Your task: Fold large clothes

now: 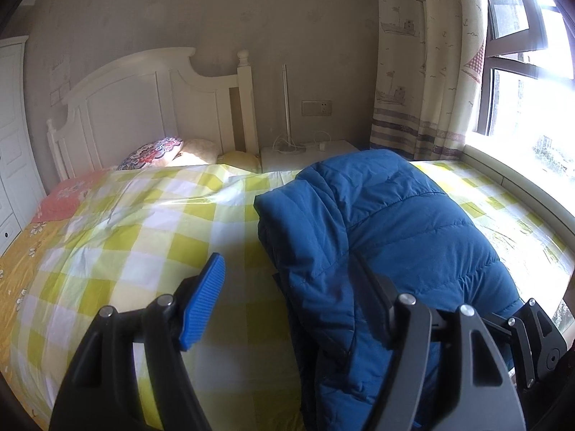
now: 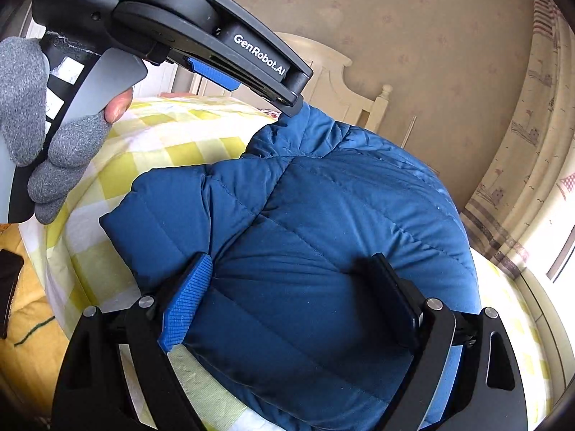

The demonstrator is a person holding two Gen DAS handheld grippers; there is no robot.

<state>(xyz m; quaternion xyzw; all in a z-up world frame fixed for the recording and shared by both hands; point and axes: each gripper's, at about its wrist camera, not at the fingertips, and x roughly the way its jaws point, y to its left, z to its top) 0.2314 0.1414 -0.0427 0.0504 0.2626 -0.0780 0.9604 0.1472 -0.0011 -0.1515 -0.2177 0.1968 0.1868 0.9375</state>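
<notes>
Hovering both claws spread, gripping nothing: right gripper (image 2: 291, 298) rests over the folded blue puffer jacket (image 2: 323, 222) on the checked bedsheet (image 1: 143, 222), probably flattening it, left gripper (image 1: 284, 298) alongside

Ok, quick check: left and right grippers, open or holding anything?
Left gripper: open, holding nothing, beside the jacket.
Right gripper: open, fingers astride the jacket, no grip.
</notes>
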